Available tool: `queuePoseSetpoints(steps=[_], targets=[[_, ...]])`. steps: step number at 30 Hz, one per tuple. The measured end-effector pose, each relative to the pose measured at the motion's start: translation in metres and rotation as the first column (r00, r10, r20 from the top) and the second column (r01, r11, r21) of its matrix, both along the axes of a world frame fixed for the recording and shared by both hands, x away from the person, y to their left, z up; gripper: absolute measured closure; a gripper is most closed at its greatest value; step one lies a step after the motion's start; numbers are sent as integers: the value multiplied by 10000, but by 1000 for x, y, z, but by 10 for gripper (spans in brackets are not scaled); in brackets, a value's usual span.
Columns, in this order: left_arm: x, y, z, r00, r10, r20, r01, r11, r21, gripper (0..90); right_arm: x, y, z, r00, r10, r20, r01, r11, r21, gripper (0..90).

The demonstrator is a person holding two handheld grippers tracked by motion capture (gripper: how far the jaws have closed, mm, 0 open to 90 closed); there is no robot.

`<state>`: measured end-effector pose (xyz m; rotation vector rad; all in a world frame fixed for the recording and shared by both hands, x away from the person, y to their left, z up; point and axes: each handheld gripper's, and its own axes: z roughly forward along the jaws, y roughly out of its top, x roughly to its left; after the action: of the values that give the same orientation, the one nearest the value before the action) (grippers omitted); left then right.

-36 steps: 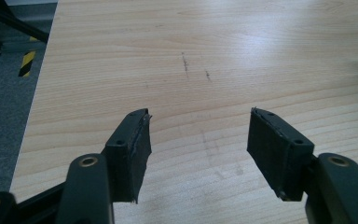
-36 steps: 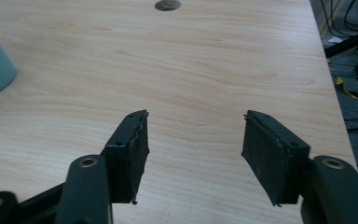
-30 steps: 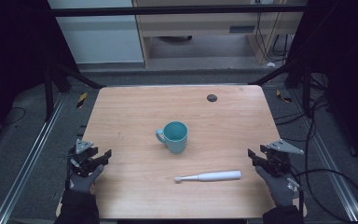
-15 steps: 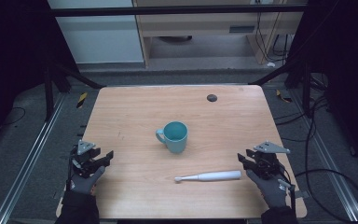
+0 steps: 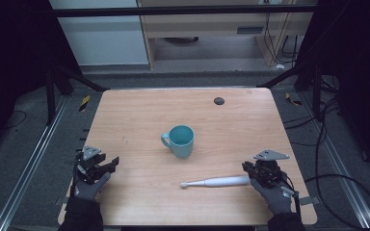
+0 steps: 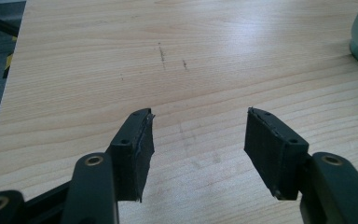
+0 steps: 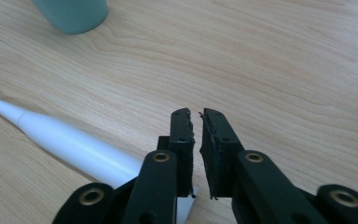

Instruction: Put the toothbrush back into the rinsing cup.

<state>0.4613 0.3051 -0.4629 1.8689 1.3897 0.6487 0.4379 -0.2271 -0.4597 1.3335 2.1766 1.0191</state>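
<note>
Wooden bench fills mid-frame; I see a teal mug at its centre and a white toothbrush lower right. My right claw sits at the toothbrush's butt, jaws nearly together, gripping nothing. Left claw, lower left, gapes wide.

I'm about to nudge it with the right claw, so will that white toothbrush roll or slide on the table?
The toothbrush looks like a smooth, rounded, tapered handle lying flat, so it will probably roll, likely curving because one end is thinner. Its glossy plastic may slip on the wooden table and between the claw pads. It seems stiff and light, so a gentle nudge should shift it.
</note>
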Motion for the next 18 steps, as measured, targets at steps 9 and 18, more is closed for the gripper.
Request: queuePoseSetpoints(steps=[9,18], targets=[[1,0,-1,10000,-16,-21,17,10000,24,414,3,1,-7,9996,42,-297,-45,9999,-103,898],[1,-1,-1,10000,-16,-37,16,10000,83,414,7,6,-15,9974,215,-691,-237,9992,-309,899]])
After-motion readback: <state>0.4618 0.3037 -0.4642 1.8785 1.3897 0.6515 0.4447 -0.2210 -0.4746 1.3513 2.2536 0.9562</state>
